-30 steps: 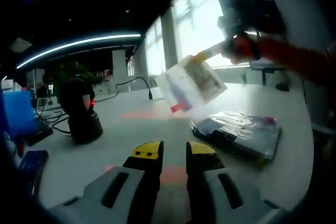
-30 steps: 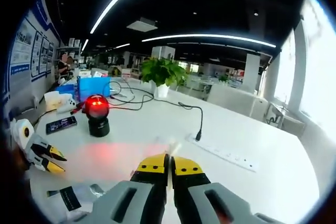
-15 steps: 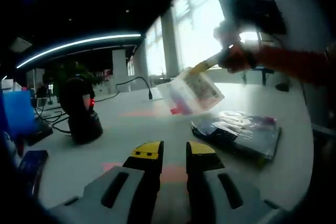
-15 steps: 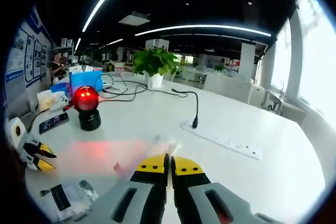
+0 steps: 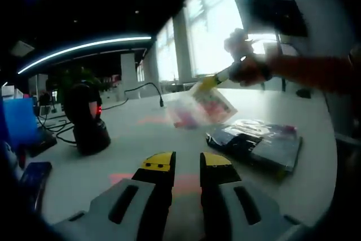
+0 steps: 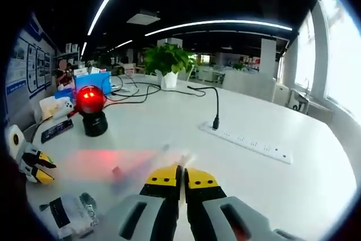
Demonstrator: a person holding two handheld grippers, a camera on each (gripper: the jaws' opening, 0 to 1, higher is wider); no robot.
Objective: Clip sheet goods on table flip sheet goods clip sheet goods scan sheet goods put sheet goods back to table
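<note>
In the left gripper view my right gripper (image 5: 211,80) reaches in from the right in a person's hand (image 5: 246,67). It is shut on the corner of a clear sheet packet (image 5: 202,107), which hangs blurred and tilted above the table. A stack of wrapped sheet packets (image 5: 256,139) lies below it on the white table (image 5: 141,134). My left gripper (image 5: 188,162) rests low near the table's edge, open with nothing between its jaws. In the right gripper view my right gripper (image 6: 182,176) has its jaws pressed together, with the packet a blurred streak (image 6: 135,172) ahead.
A black scanner with a red light (image 6: 91,108) stands at the left, also in the left gripper view as a scanner (image 5: 86,118). A power strip (image 6: 248,145), cables, a potted plant (image 6: 166,60), a blue box (image 6: 93,80) and a phone (image 6: 56,131) occupy the table.
The right gripper has lowered and tilted the packet flatter, toward the stack on the table. The right view has shifted with it. The left gripper has not moved.
</note>
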